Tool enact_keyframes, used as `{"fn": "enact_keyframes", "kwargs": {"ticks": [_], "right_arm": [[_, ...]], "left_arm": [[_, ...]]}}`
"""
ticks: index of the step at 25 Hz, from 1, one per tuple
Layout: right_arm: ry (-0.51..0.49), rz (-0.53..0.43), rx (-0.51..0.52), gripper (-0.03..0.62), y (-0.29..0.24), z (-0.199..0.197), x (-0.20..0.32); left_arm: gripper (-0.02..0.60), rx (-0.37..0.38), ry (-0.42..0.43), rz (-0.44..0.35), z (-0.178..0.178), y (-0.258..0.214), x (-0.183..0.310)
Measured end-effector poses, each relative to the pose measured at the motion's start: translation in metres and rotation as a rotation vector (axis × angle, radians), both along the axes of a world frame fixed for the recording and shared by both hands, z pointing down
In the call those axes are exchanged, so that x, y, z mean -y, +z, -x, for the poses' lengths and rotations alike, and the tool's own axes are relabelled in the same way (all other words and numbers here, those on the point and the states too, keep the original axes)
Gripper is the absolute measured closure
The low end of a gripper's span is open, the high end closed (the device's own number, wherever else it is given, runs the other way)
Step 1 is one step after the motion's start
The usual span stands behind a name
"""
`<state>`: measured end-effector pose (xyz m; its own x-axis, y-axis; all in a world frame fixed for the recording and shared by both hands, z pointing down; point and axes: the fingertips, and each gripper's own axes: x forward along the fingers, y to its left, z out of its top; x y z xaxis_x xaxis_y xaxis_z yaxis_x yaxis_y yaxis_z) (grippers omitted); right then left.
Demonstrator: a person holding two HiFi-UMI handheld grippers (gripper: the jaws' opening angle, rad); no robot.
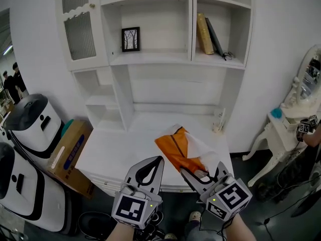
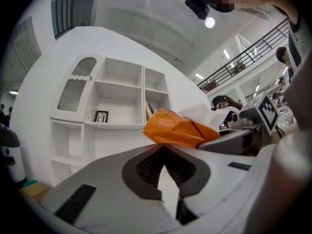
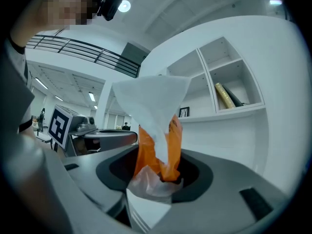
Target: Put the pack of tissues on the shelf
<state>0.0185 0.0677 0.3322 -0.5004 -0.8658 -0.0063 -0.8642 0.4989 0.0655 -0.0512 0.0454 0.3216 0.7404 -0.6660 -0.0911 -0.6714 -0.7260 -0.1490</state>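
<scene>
Tissue pack [image 1: 176, 152]: orange, pinched at its near end in the closed jaws of the right hand-held gripper [image 1: 199, 176], jutting forward and leftward from them, clear of the tabletop [image 1: 125, 144]. Soft and light by the look, film wrapper crumpled where clamped, loose white tissue [image 3: 151, 101] poking out past it. Likely to sag and slip; better taken across the fuller middle. Left hand-held gripper [image 1: 149, 170]: just left of the right one, jaws together, empty. Shelf [image 1: 160, 55] well ahead and above.
</scene>
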Motion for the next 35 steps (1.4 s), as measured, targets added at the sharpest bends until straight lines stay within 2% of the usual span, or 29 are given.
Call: {"fn": "enact_keyframes", "kwargs": {"ticks": [4, 16, 25, 29, 35], "right_arm": [[-0.018, -0.005, -0.007, 0.375, -0.004, -0.007, 0.015], [-0.1, -0.025, -0.007, 0.376, -0.022, -0.045, 0.082], [-0.253, -0.018, 0.059, 0.385, -0.043, -0.071, 0.124], [-0.301, -0.03, 0.026, 0.388, -0.045, -0.083, 0.136], [-0.296, -0.039, -0.009, 0.389, -0.043, -0.106, 0.156]], "left_arm": [[0.546, -0.008, -0.022, -0.028, -0.004, -0.003, 0.017], [0.546, -0.023, -0.098, -0.025, -0.039, -0.02, 0.077], [0.546, -0.019, -0.17, -0.055, -0.069, -0.03, 0.119], [0.546, -0.018, -0.207, -0.061, -0.084, -0.032, 0.132], [0.546, -0.027, -0.255, -0.008, -0.106, -0.03, 0.141]]}}
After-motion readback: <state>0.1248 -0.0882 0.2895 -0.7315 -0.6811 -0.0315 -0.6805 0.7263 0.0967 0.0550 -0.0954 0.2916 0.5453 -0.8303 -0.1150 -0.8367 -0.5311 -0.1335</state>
